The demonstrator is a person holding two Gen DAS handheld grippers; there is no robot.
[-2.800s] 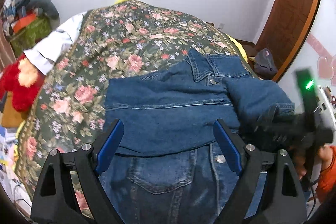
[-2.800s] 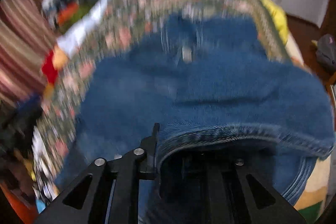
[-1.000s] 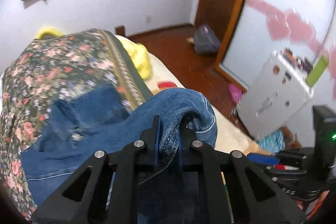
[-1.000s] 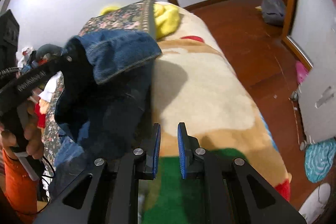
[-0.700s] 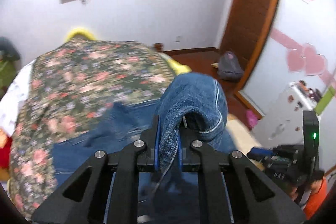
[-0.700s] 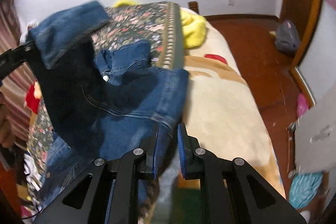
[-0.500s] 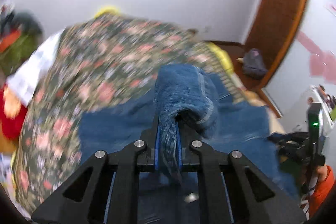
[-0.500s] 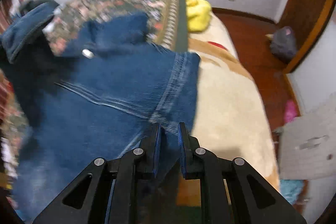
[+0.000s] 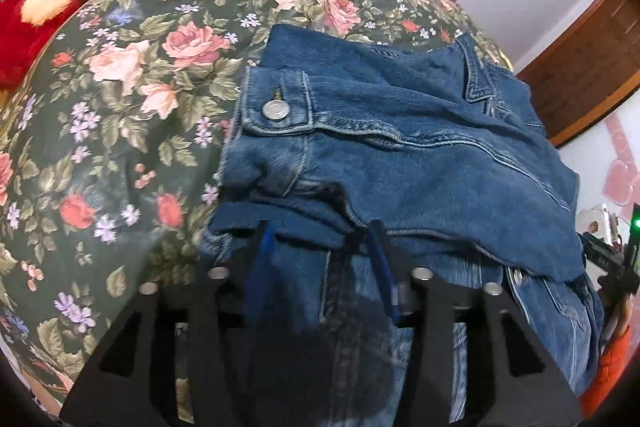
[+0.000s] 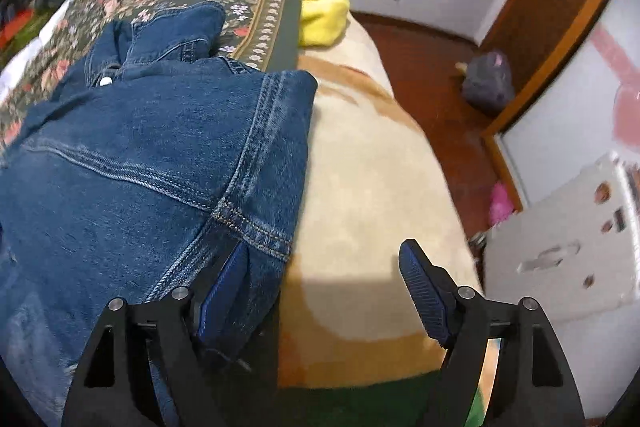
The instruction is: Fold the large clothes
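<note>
on the bed, over the floral bedspread [image 9: 120, 99], the denim jacket [image 9: 400, 147] lies with a cuffed sleeve [image 9: 276, 107] folded across its body. sleeve folds appear done; the jacket is not yet a compact bundle, so at least one body fold likely remains. at 6 o'clock in the left view, the left gripper [image 9: 320, 255] has its jaws opening, denim between them but not pinched. at 6 o'clock in the right view, the right gripper [image 10: 320, 279] jaws are opening; the jacket edge [image 10: 276, 155] drapes against the left finger only, unclamped.
</note>
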